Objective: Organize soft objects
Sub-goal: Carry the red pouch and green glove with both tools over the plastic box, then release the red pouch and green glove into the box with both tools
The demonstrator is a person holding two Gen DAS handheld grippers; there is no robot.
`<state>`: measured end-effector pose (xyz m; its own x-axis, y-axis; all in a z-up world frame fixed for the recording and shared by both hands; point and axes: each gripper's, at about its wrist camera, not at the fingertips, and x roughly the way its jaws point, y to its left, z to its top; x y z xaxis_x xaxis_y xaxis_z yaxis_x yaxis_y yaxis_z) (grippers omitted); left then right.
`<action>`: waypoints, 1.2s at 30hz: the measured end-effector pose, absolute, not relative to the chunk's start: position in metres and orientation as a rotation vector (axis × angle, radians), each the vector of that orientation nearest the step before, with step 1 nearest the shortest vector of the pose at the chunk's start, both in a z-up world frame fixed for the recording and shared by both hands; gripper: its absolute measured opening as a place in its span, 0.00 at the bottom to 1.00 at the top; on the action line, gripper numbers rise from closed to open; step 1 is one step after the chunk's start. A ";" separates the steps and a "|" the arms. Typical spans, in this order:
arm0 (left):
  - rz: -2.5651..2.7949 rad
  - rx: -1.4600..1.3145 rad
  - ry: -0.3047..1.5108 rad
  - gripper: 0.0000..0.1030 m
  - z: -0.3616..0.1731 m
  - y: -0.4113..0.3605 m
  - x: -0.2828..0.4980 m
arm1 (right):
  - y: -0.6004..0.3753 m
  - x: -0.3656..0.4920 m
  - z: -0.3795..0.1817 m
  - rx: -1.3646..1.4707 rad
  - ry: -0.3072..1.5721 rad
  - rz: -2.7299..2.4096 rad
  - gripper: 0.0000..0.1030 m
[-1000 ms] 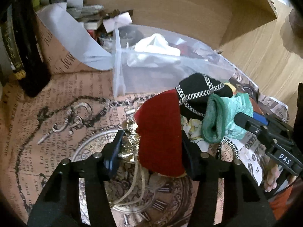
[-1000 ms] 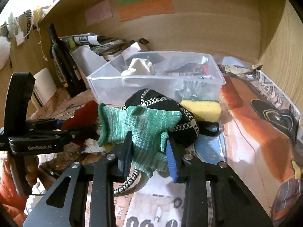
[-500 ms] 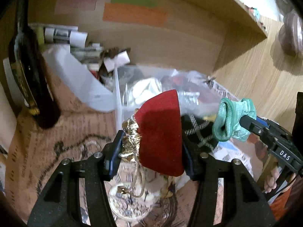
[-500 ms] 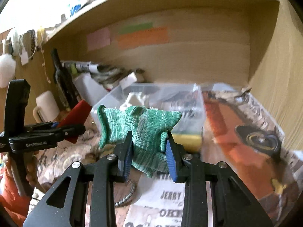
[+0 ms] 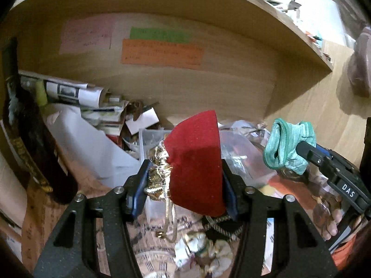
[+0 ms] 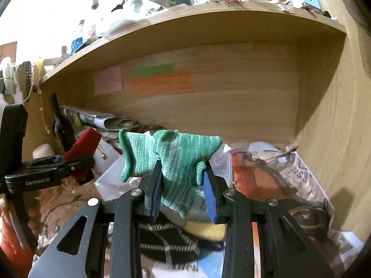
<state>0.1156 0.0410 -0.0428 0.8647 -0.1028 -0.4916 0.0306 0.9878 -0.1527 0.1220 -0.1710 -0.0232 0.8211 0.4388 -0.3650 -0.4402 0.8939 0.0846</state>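
Gripping a red velvet pouch [image 5: 197, 162] between its two blue-padded fingers, the left claw [image 5: 184, 185] holds it up in front of a wooden alcove; gold trim and a gold cord [image 5: 170, 217] hang from the pouch's left side. To its right in the left wrist view, the right claw [image 6: 183, 192] pinches a green knitted sock [image 6: 171, 162], and white letters reading "DAS" [image 5: 348, 190] show on that claw's black body. From the right wrist view, the sock is bunched between the blue pads, with its open cuff sticking out to the left. The left claw appears there at the left edge, with "GenRobot.AI" [image 6: 37, 181] printed in white on its black body. Below and behind both held things sits a clear plastic bin [image 5: 241, 148] on the counter [image 6: 310, 185], which is covered in printed paper with large lettering too blurred to read. A black cloth with a white grid pattern [image 6: 167, 245] lies under the right claw, beside a yellow sponge [image 6: 204, 229]. On the alcove's back wall are three paper notes: pink [image 6: 108, 83], green [image 6: 153, 69] and orange [image 6: 162, 84], with handwriting too faint to make out. A dark bottle [image 6: 60, 127] stands at the left, its gold label unreadable, beside rolled newspapers [image 5: 74, 90]. The shelf [image 6: 185, 11] above carries small bottles and packets.
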 end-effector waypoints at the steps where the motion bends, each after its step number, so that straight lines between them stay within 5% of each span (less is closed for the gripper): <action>1: -0.067 -0.141 0.524 0.53 -0.043 0.041 0.120 | -0.170 0.125 -0.024 -0.005 0.390 0.469 0.28; 19: -0.074 -0.143 0.716 0.53 -0.090 0.042 0.197 | -0.135 0.197 -0.078 -0.112 0.648 0.483 0.28; 28: -0.076 -0.104 0.740 0.71 -0.098 0.035 0.206 | -0.127 0.206 -0.095 -0.134 0.704 0.491 0.30; 30: -0.064 -0.088 0.725 0.81 -0.096 0.033 0.203 | -0.127 0.206 -0.096 -0.136 0.709 0.492 0.35; 34: -0.059 -0.071 0.704 0.81 -0.090 0.032 0.197 | -0.129 0.205 -0.094 -0.130 0.685 0.486 0.56; 36: -0.060 -0.083 0.703 0.81 -0.087 0.034 0.196 | -0.131 0.203 -0.091 -0.129 0.669 0.482 0.59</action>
<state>0.1958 0.0341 -0.0871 0.7611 -0.0833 -0.6433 0.0277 0.9950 -0.0961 0.2027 -0.1307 -0.0912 0.6790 0.3873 -0.6237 -0.4689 0.8825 0.0375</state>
